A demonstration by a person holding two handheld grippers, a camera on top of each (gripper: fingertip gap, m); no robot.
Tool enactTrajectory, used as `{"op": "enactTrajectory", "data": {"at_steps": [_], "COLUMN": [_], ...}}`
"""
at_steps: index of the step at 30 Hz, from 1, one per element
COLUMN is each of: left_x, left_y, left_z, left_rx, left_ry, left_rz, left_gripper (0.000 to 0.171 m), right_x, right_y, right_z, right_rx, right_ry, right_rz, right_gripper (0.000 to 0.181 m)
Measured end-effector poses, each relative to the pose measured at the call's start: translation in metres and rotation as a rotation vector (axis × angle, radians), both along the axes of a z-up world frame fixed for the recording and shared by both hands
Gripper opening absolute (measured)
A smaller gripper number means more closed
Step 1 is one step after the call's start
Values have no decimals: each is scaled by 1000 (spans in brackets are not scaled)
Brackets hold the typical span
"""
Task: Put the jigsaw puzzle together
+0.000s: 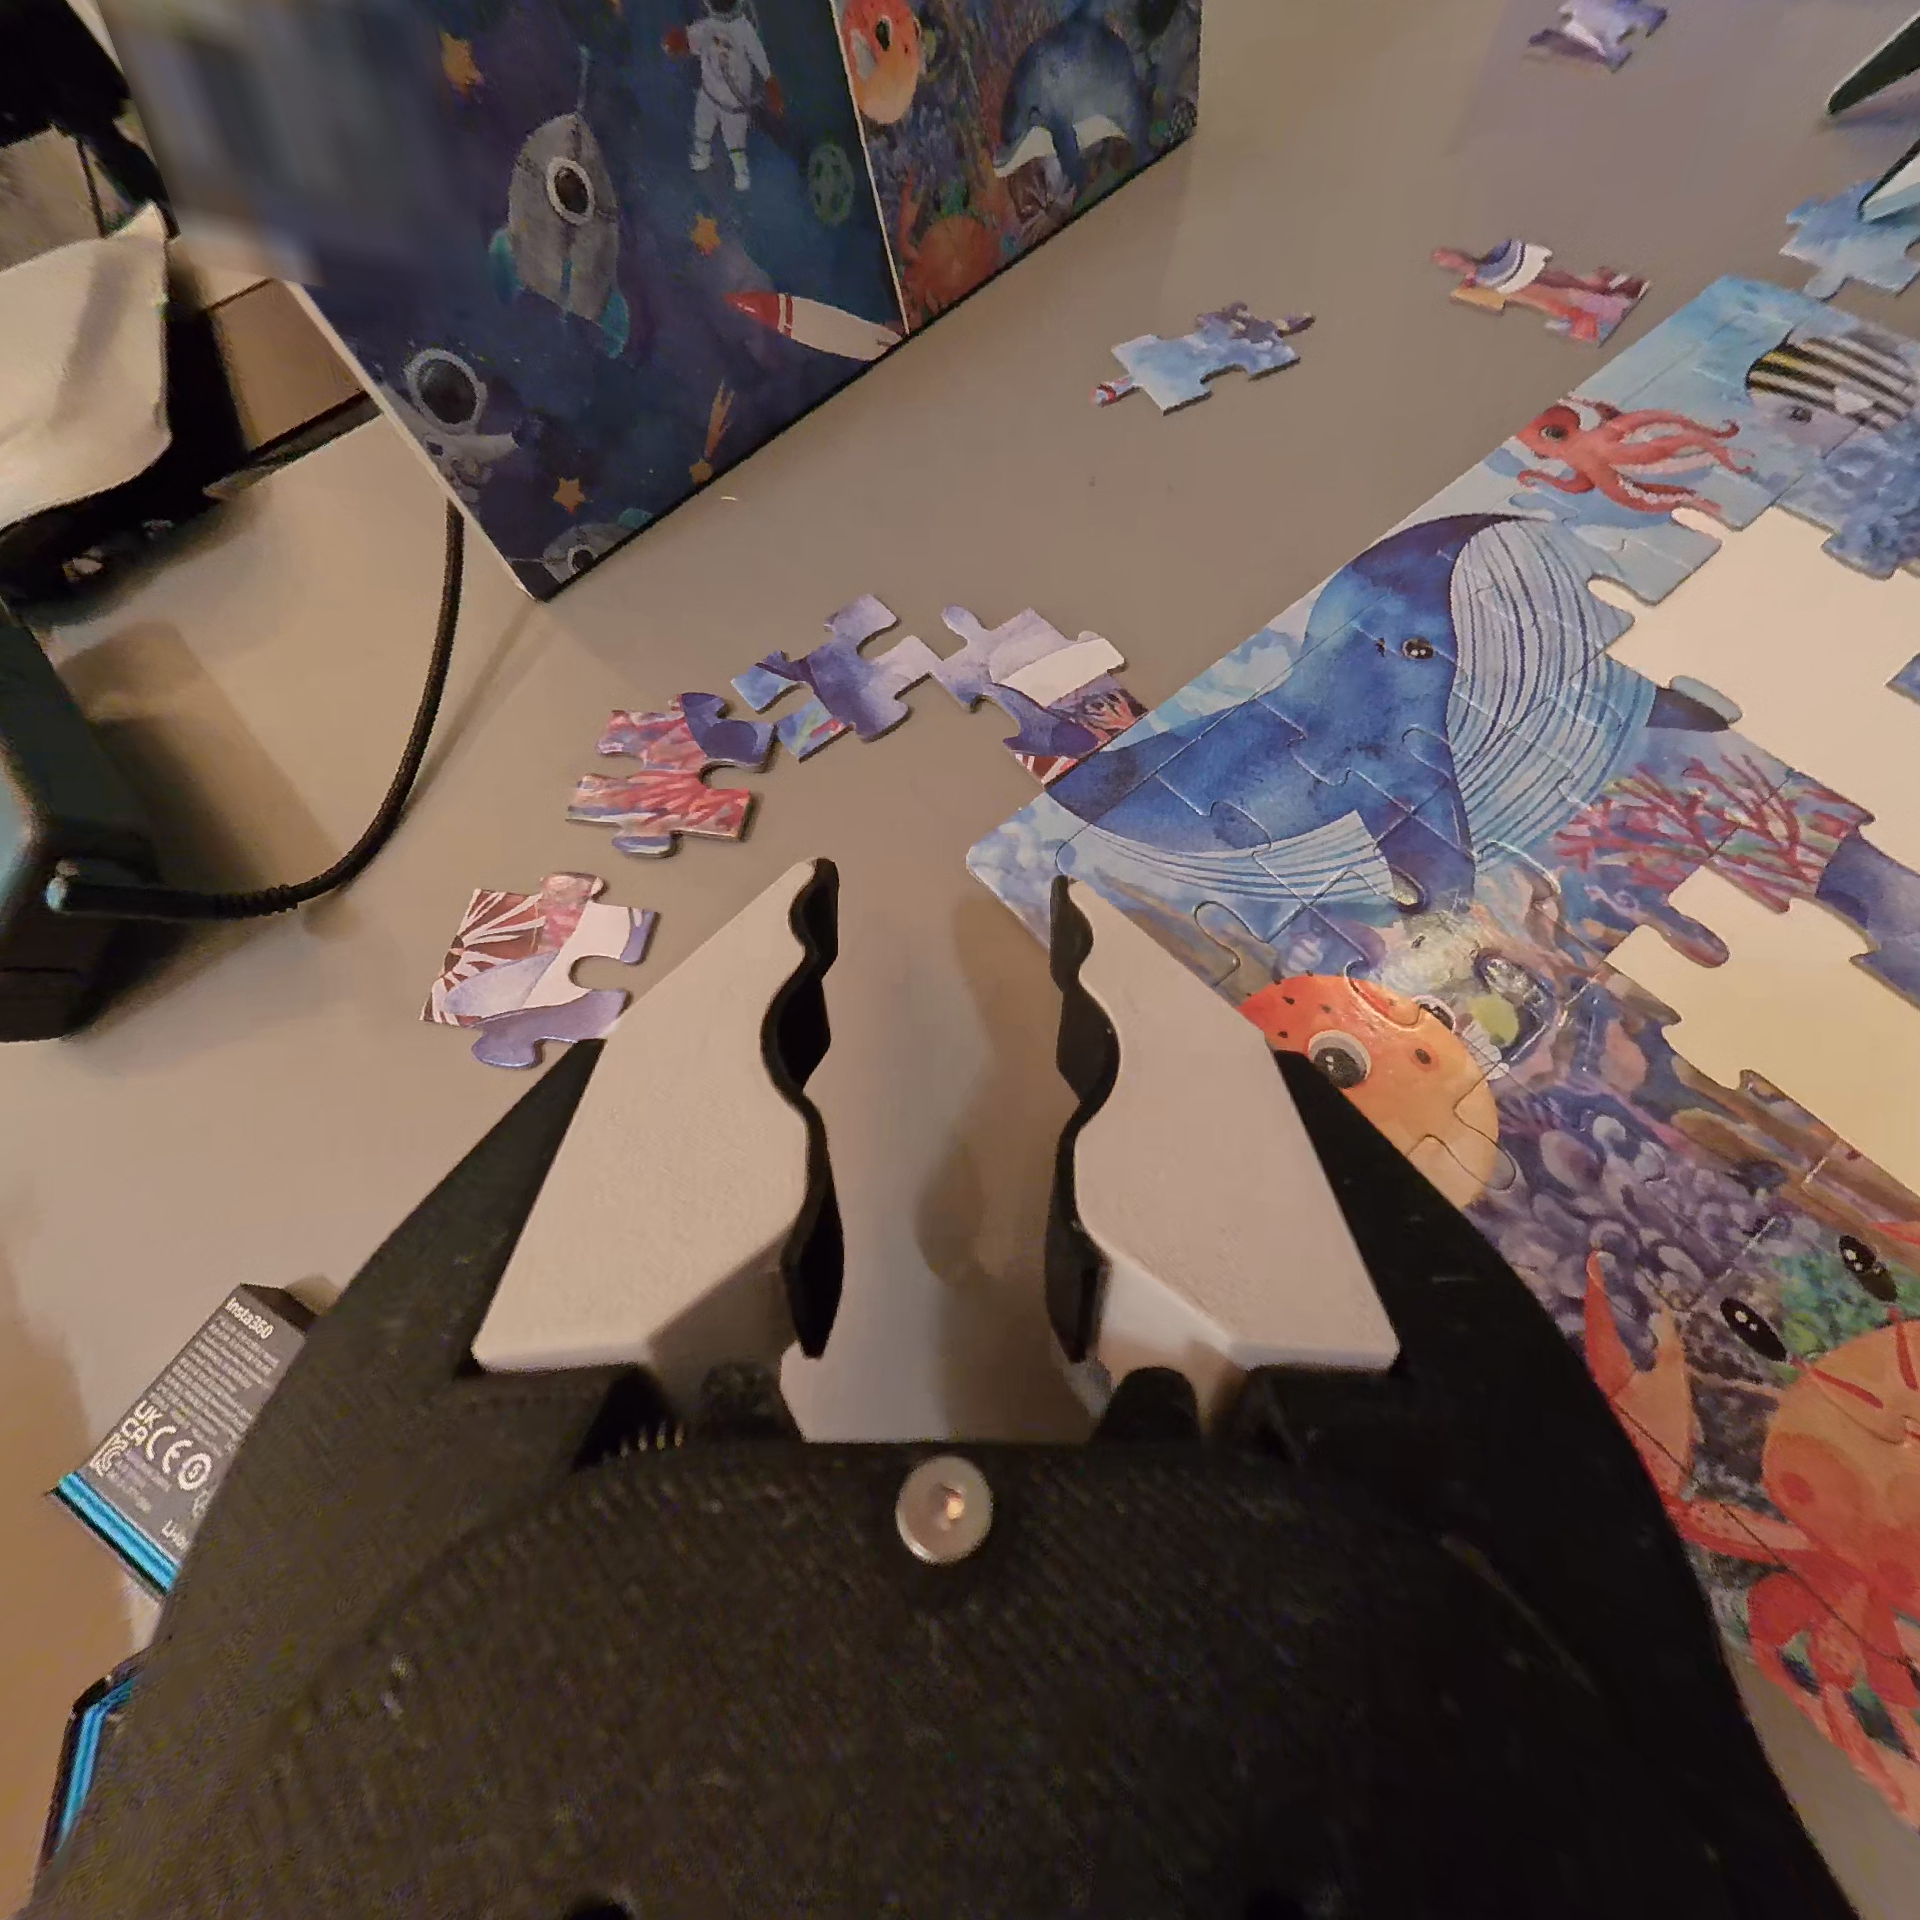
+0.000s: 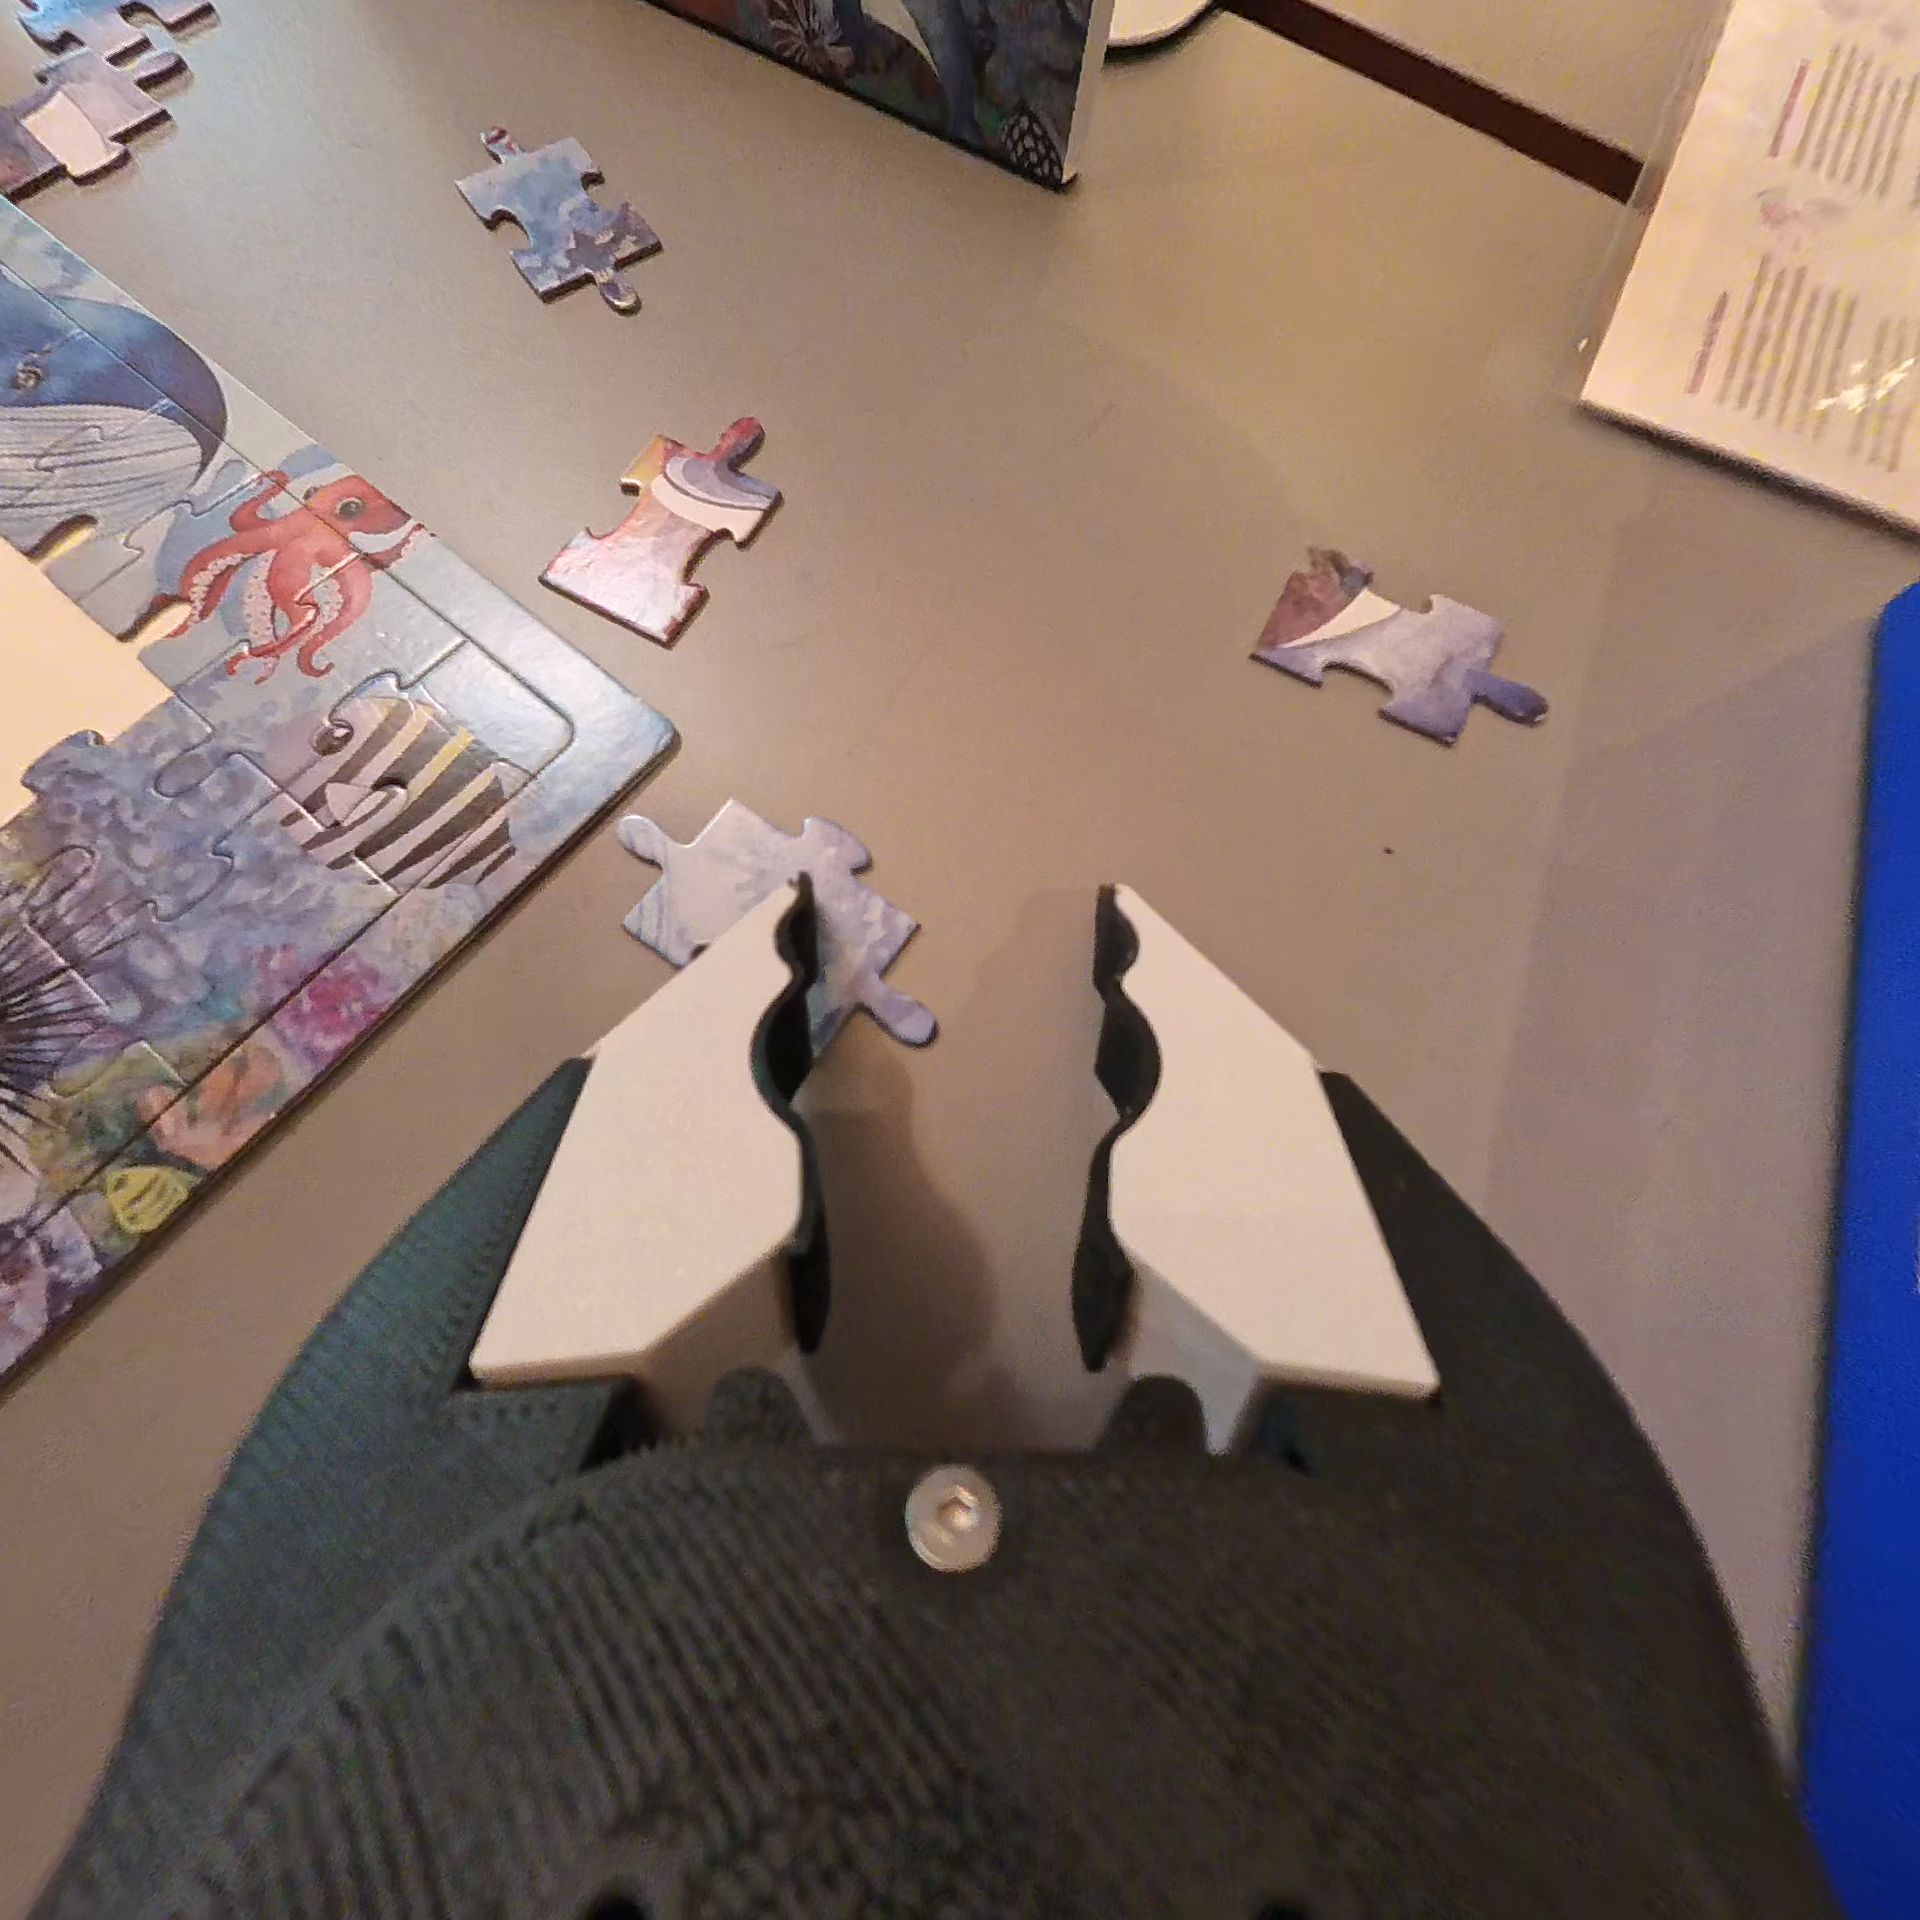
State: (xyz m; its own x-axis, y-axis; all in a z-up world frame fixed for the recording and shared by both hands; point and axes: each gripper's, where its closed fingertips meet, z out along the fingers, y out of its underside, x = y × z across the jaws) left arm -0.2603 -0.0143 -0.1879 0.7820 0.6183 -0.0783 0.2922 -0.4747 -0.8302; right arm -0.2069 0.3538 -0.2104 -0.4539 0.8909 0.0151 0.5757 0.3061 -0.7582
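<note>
Partly assembled jigsaw puzzle [image 1: 1455, 831] on the grey desk [image 1: 935, 499], seen from my two grippers. The border and much of the sea picture are joined: the blue whale [image 1: 1423, 675], the red octopus [image 1: 1621, 447], the striped fish [image 2: 416, 800], the orange pufferfish [image 1: 1371, 1060] and the crab [image 1: 1849, 1475]. Pale gaps [image 1: 1787, 623] remain in the middle, so I judge the work well past half, with roughly ten loose pieces left to seat.

Loose pieces: a cluster of four [image 1: 831, 707] just beside the whale corner; a pink-and-white piece [image 1: 540, 966] near my left gripper [image 1: 940, 883]; a light blue piece [image 2: 561, 218], a red-tinted piece [image 2: 665, 530] and a lilac piece [image 2: 1392, 655] scattered ahead of my right gripper [image 2: 951, 899]. The illustrated puzzle box [image 1: 675, 260] stands beyond them.

Left gripper: fingers apart, empty, over bare desk between the pink-and-white piece and the puzzle's corner.

Right gripper: fingers apart, holding nothing. A pale blue piece [image 2: 769, 894] lies just off the striped-fish corner, partly under the left finger [image 2: 675, 1143]; whether that finger touches it I cannot tell. I judge this the likely next pick.
</note>
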Motion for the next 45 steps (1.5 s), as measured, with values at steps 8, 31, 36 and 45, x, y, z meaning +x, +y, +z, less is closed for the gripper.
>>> {"op": "enactTrajectory", "data": {"at_steps": [8, 31, 36, 45], "left_x": [-7, -30, -28, -25], "left_y": [-19, -92, -81, -67], "left_z": [21, 44, 37, 37], "left_rx": [66, 116, 110, 167], "left_ry": [88, 176, 152, 116], "left_rz": [53, 228, 193, 155], "left_gripper": [34, 8, 11, 13], "right_x": [-10, -17, -20, -66], "right_y": [13, 33, 40, 41], "right_z": [34, 32, 35, 22], "right_rx": [63, 89, 63, -115], "right_ry": [212, 250, 255, 107], "right_rz": [-60, -143, -201, -299], "right_gripper": [37, 26, 33, 92]}}
